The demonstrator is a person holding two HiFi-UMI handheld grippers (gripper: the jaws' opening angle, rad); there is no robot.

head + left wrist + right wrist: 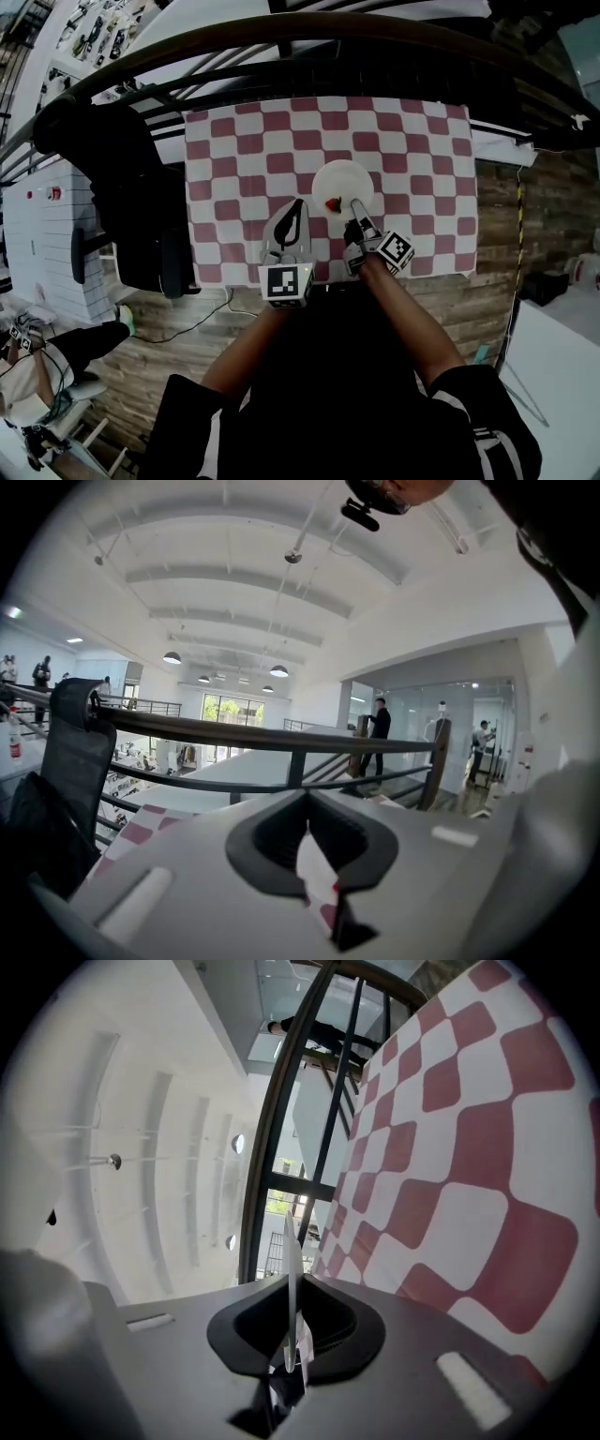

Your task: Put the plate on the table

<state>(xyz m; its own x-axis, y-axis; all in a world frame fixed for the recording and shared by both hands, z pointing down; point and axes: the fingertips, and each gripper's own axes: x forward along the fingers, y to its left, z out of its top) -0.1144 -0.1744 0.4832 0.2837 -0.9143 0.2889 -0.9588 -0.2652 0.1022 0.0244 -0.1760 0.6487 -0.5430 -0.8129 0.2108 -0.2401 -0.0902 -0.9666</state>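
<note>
Fingers (398, 1340) of the right gripper (356, 207) pinch the near-right rim of the round white plate (342, 178), mid red-and-white checked tabletop (234, 159); contact unclear; left gripper (298, 206) fingers pressed together, empty, near-left; keep plate level, seat flat, then release.

light: bright, windows (230, 710) and ceiling lamps (172, 657) | edges: fisheye bend, black vignette | foreground: soft

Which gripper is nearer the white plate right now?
Right. The right gripper is clamped on the plate's near rim, with the rim between its jaws. The left gripper is over the checked cloth to the plate's left, not touching it.
</note>
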